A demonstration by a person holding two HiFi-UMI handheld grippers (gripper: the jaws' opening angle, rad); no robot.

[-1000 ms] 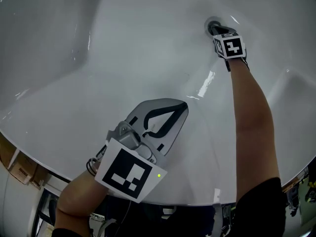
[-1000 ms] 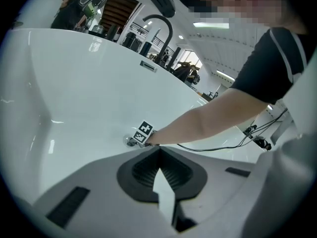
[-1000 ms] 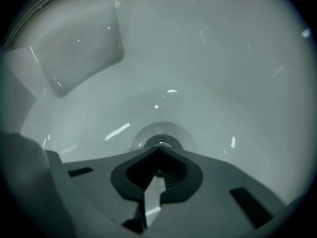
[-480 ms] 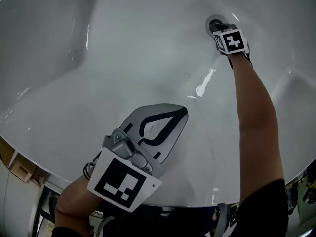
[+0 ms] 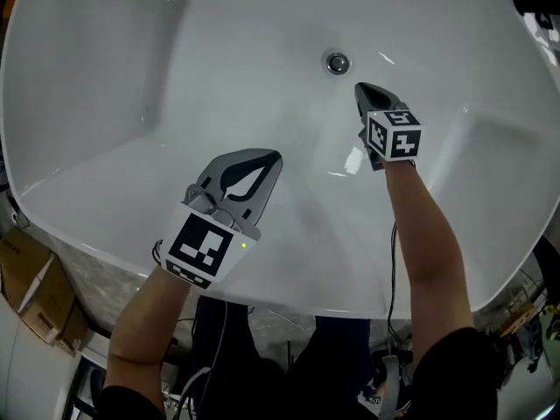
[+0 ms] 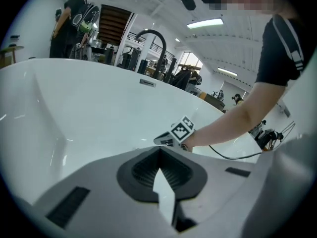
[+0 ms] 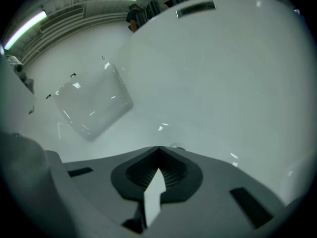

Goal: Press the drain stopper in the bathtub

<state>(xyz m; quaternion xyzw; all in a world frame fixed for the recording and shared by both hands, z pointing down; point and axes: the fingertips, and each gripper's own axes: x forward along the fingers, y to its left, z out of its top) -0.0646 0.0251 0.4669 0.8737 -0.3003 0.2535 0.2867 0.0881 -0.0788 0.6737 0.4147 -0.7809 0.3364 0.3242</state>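
Observation:
A round chrome drain stopper (image 5: 337, 61) sits in the floor of the white bathtub (image 5: 131, 77). My right gripper (image 5: 360, 87) hangs shut just below and right of the stopper, apart from it, with nothing held. In the right gripper view the shut tips (image 7: 158, 148) point at the tub floor, and the stopper's edge (image 7: 174, 147) peeks just past them. My left gripper (image 5: 273, 156) is shut and empty above the tub's near slope. The left gripper view shows its closed tips (image 6: 159, 148) and the right gripper's marker cube (image 6: 182, 129) beyond.
The tub's near rim (image 5: 289, 297) runs under both forearms. A tall black faucet (image 6: 153, 46) stands on the far rim. A person (image 6: 69, 21) stands in the workshop behind. Cardboard boxes (image 5: 39, 296) lie on the floor at lower left.
My right gripper has lifted off the drain stopper and drawn back toward me, so the stopper is now uncovered. The head view has pulled back, showing the whole tub.

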